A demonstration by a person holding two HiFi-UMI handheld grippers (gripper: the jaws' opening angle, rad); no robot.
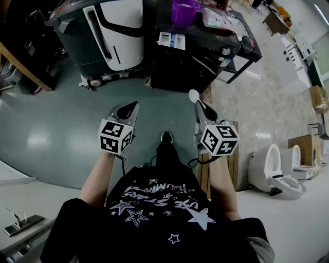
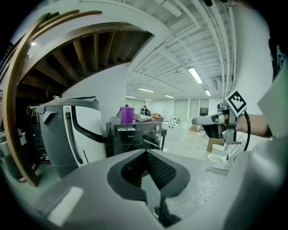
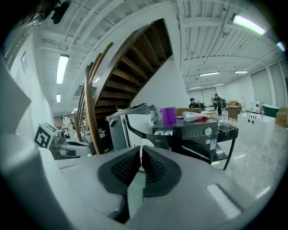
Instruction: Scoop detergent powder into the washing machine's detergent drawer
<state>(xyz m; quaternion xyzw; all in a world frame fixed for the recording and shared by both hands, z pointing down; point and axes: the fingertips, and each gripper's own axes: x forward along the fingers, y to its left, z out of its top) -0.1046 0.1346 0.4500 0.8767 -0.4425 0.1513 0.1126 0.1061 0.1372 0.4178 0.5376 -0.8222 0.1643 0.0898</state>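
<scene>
While right tool (image 1: 199, 105) grips scoop (image 1: 194, 96), purple cup (image 1: 183, 11) atop washer (image 1: 180, 67), contents unseen.

A small white plastic scoop (image 1: 194, 95) with a round bowl points forward, its thin handle pinched between the jaws of the right gripper (image 1: 200, 104). Well ahead stands the black front-loading washing machine (image 1: 190, 61), with white labels on its upper front panel.

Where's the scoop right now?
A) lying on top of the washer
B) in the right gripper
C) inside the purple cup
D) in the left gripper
B: the right gripper is shut on the white scoop, whose bowl pokes out past the jaw tips in the head view. The left gripper is shut on nothing.
</scene>
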